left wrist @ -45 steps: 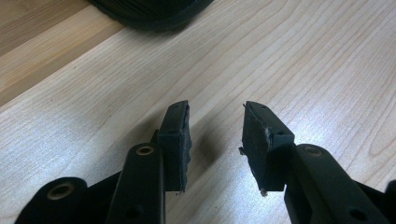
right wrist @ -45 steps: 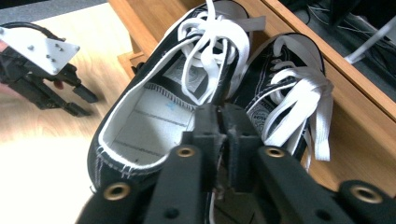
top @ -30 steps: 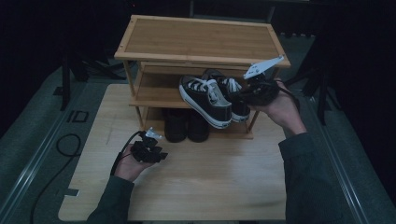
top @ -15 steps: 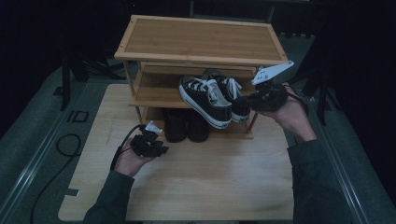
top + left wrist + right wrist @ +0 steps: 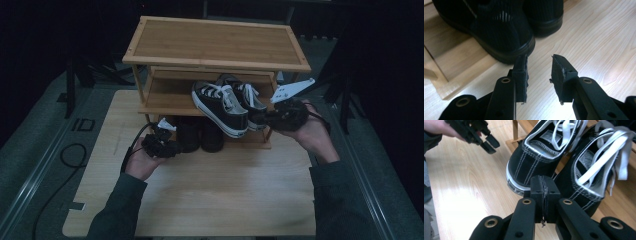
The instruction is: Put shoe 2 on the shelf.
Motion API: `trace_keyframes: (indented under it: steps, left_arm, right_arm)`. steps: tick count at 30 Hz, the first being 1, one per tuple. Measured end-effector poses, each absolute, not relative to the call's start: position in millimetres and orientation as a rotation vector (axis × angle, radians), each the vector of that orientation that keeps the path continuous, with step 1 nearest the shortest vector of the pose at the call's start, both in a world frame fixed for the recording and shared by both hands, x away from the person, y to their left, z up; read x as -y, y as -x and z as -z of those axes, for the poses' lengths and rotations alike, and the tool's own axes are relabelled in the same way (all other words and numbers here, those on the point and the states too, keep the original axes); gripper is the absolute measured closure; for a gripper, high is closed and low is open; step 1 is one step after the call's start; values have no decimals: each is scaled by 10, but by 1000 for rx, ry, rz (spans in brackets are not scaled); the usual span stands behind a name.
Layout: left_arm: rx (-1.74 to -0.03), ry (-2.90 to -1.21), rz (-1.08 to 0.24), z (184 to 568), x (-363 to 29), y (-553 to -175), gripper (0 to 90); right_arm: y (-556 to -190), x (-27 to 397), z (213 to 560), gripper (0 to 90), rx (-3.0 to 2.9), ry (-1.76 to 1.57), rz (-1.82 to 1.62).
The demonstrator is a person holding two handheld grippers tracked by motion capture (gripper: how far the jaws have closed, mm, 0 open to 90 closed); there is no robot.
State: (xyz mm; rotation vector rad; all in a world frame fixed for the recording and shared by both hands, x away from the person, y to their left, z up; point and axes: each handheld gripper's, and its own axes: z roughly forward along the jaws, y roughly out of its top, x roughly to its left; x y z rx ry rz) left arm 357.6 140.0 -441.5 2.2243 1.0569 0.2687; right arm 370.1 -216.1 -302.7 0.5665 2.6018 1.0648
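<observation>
Since a second ago, the left claw (image 5: 167, 145) has risen, its jaws closing partway on nothing, beside black shoes (image 5: 499, 30). Right claw (image 5: 545, 195), clenched empty, sits behind black white-laced sneakers (image 5: 227, 102) on the rack's (image 5: 215, 42) middle shelf.

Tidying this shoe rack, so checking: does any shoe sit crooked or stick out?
Yes. The two black-and-white sneakers on the middle shelf lie angled, heels overhanging its front edge. The all-black pair below stands straight.

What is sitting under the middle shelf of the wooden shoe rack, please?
Under the middle shelf of the wooden shoe rack, a pair of plain black shoes stands heels outward. Their toes are hidden in shadow beneath the shelf and the overhanging black-and-white sneakers.
</observation>
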Motion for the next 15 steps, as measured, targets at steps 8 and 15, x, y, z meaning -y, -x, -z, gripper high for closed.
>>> trace_keyframes:
  steps: [8, 15]
  left_arm:
    - [-1019, -2181, -328, 4190, -1329, -3635, 716]
    - [-978, -2164, -404, 3976, -1210, -3721, 784]
  right_arm:
    - [-3640, 2181, 3106, 866, -2618, -559, -1075]
    - [-3621, 2205, 3237, 865, -2638, -569, -1081]
